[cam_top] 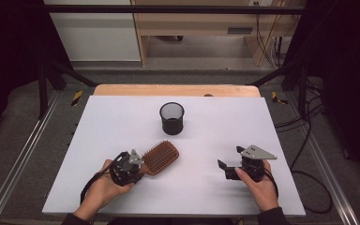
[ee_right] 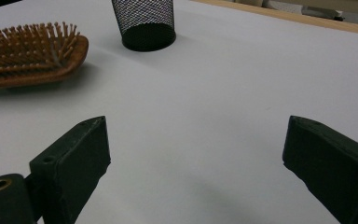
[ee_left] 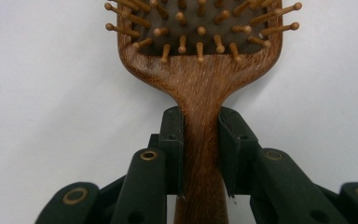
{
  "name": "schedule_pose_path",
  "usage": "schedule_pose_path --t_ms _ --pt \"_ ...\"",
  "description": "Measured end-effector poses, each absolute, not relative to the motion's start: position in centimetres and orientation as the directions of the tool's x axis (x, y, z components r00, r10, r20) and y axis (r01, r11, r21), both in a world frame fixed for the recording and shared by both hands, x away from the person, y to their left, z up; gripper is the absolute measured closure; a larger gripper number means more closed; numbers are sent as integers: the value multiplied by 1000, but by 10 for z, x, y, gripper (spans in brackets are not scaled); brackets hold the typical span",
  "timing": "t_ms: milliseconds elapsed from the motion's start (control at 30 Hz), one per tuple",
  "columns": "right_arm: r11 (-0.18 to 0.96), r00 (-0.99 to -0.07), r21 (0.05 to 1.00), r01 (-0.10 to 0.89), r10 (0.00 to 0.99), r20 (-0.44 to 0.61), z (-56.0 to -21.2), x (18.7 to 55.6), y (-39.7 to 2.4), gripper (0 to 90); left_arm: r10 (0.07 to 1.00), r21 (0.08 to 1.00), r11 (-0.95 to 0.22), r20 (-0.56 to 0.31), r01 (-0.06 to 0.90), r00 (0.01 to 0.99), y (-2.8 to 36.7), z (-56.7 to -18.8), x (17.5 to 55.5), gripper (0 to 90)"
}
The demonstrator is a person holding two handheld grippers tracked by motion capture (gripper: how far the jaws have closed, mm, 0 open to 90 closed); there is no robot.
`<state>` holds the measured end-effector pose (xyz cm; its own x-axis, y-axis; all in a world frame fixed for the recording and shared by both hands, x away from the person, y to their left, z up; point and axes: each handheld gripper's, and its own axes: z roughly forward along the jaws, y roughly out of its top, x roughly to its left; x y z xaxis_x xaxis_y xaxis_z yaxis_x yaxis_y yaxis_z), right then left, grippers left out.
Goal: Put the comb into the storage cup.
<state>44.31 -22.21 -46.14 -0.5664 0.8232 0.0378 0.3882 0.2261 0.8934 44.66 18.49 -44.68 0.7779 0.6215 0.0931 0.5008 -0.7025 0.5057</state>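
The left gripper [ee_left: 200, 154] clamps both jaws on the handle of a wooden hairbrush [ee_left: 200, 74], whose paddle head lies bristles-up on the white table [cam_top: 122, 122], angled toward the centre. At the near right, the right gripper [cam_top: 229, 161] rests with its jaws spread wide apart, holding nothing. Farther back, near the table's middle, a black mesh cup [cam_top: 172, 118] stands upright, apart from the brush.
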Motion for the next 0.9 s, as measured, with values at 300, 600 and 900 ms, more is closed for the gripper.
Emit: schedule_pose_path --t_ms 300,600,900 --pt "146 -576 915 377 810 108 -459 440 -217 68 661 646 -624 135 440 738 194 -428 445 727" --pt "28 -629 928 371 743 229 -454 440 -194 55 659 685 -613 169 393 733 182 -429 435 728" --pt "-28 -665 907 421 671 329 -454 448 -171 60 650 704 -610 184 363 737 171 -431 430 728"
